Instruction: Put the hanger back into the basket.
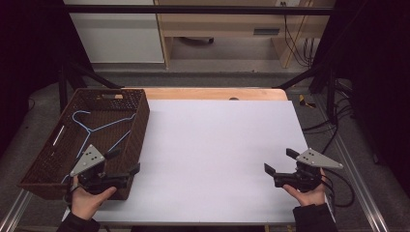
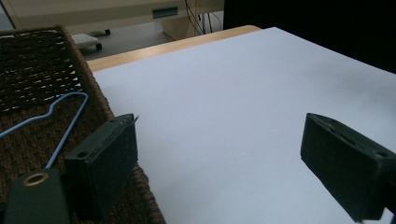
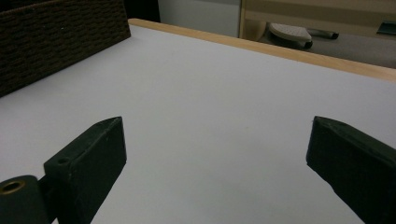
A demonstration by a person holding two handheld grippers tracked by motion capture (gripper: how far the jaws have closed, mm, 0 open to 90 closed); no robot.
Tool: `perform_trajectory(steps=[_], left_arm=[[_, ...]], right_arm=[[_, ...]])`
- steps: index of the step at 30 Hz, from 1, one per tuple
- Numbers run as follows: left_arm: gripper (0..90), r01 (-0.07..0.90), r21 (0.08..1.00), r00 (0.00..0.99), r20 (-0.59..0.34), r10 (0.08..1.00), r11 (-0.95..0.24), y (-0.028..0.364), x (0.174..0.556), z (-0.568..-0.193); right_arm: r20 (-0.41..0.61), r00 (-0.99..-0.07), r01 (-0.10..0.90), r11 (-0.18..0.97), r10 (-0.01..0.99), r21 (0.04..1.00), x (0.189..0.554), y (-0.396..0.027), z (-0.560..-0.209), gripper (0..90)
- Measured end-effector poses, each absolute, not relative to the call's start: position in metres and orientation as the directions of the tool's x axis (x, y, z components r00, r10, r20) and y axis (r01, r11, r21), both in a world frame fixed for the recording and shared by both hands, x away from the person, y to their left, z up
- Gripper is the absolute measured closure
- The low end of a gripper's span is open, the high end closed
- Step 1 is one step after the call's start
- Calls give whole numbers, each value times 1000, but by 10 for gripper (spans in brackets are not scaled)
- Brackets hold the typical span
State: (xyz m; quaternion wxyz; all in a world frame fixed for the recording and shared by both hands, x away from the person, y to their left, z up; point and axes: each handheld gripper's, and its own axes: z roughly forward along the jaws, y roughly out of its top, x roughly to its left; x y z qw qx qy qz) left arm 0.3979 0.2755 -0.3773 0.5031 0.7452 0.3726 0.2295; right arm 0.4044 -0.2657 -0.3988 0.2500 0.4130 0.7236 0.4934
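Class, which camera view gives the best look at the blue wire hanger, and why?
The high view: the blue hanger lies whole inside the brown basket. The left gripper view catches just its hook end; the right gripper view offers the basket's outer wall.

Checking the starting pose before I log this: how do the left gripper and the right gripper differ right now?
The left gripper sits at the table's left edge, over the near corner of the woven basket that holds a blue hanger; the right gripper hangs over bare white table near the right edge. The left gripper's own view takes in the basket rim right beside one jaw; the right gripper's view shows the basket far off. Both are open, empty and hand-held.
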Motion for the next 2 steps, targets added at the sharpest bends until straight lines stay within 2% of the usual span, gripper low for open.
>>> perform_trajectory(steps=[2], left_arm=[[105, 321, 920, 621, -26, 784, -223, 273, 398, -380]], right_arm=[[46, -534, 351, 172, 844, 920, 404, -266, -399, 55]])
